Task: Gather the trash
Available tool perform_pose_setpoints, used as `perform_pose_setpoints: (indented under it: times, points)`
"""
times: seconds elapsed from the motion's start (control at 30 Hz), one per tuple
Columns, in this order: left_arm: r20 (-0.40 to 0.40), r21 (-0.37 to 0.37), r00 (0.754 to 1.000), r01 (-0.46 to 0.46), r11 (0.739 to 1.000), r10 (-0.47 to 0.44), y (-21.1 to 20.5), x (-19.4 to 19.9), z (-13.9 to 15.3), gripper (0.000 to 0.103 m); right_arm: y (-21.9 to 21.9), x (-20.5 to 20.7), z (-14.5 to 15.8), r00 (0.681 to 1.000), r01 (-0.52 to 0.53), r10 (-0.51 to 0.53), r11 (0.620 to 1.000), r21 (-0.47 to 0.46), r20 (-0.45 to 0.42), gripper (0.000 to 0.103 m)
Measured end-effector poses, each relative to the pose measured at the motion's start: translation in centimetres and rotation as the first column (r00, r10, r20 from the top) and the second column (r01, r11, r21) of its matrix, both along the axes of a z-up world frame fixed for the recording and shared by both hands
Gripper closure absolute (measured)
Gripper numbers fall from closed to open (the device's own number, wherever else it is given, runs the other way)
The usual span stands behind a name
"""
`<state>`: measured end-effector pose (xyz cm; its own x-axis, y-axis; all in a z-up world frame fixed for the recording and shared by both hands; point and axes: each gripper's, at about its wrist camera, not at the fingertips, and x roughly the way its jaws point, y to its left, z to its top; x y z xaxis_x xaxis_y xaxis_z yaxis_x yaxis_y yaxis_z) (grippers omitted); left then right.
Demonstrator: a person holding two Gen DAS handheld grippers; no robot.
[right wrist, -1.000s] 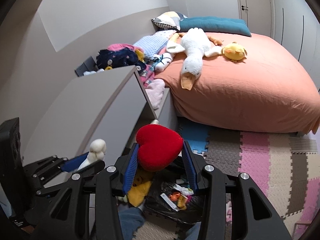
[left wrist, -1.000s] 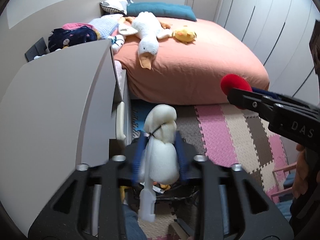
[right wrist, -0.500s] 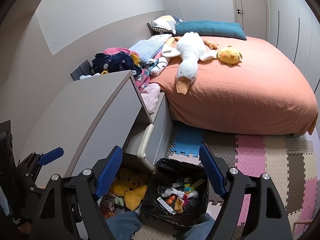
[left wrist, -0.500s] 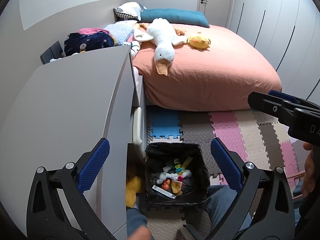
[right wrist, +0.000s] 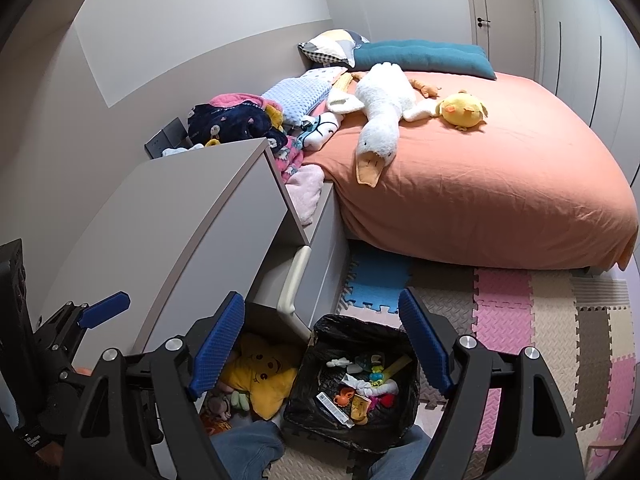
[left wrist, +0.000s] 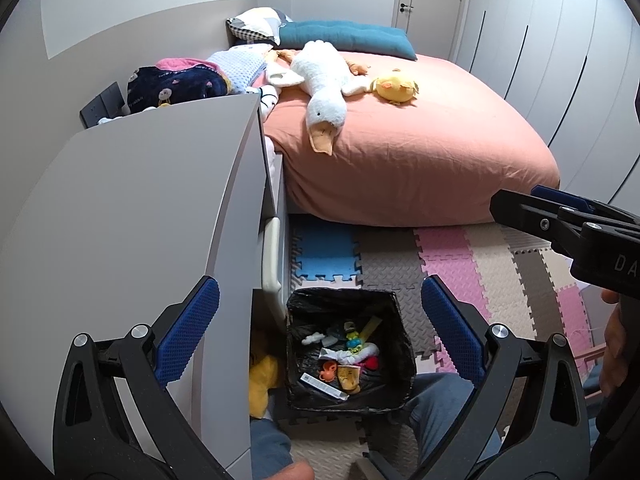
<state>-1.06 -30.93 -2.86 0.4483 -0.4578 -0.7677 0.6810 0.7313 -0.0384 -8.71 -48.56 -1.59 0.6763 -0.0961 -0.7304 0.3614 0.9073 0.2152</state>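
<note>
The left gripper (left wrist: 316,332) is held wide open, and nothing is held between its blue fingers (left wrist: 188,334). Its jaws have just been opening. Below the gap between the fingers, a small bin (left wrist: 394,360) lined with a black bag is seen on the floor. Trash (left wrist: 344,360) is seen inside the bin: a white cloth thing, a small red thing, an orange toy, a yellow stick and a white strip. The right gripper (right wrist: 322,344) is also held open, and nothing is held by its blue pads (right wrist: 218,346). Its jaws have just been opening too. The same bin (right wrist: 408,392) is seen below the gap, closer to the right finger, with the trash (right wrist: 360,384) lying in it. Below the left finger of the right gripper, a yellow star toy (right wrist: 260,376) is seen lying just beside the bin. A grey cabinet (left wrist: 132,216) is seen past the left finger of the left gripper. Beyond both grippers, a bed (left wrist: 420,148) with a pink-orange cover is seen, and a white goose toy (left wrist: 324,88) and a yellow chick toy (left wrist: 396,88) are laid on it. Foam floor mats (left wrist: 460,256) in pink, grey and blue are spread between the bed and the bin. Knees in blue jeans (left wrist: 440,404) are seen on both sides of the bin.
</note>
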Motion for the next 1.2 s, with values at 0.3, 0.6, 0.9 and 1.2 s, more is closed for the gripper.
perform_pose_setpoints:
  times: [0.3,0.6,0.9,1.2]
  points:
    - [0.01,0.003,1.0,0.004,1.0,-0.004,0.09,-0.16,-0.05,0.005,0.08,-0.03,0.02,1.0,-0.001,0.001,1.0,0.001,0.001,0.023]
    - [0.021,0.004,1.0,0.002,1.0,-0.003,0.16,-0.27,0.01,0.005,0.2,0.03,-0.02,1.0,0.0,0.0,1.0,0.0,0.0,0.023]
    - [0.017,-0.001,1.0,-0.01,1.0,0.01,0.51,-0.04,-0.09,0.005,0.28,0.05,-0.05,1.0,-0.002,0.002,1.0,0.0,-0.002,0.023]
    - [0.018,0.0,1.0,-0.012,1.0,0.012,0.72,0.1,-0.15,0.005,0.42,0.08,-0.04,1.0,-0.001,0.001,1.0,0.003,-0.002,0.023]
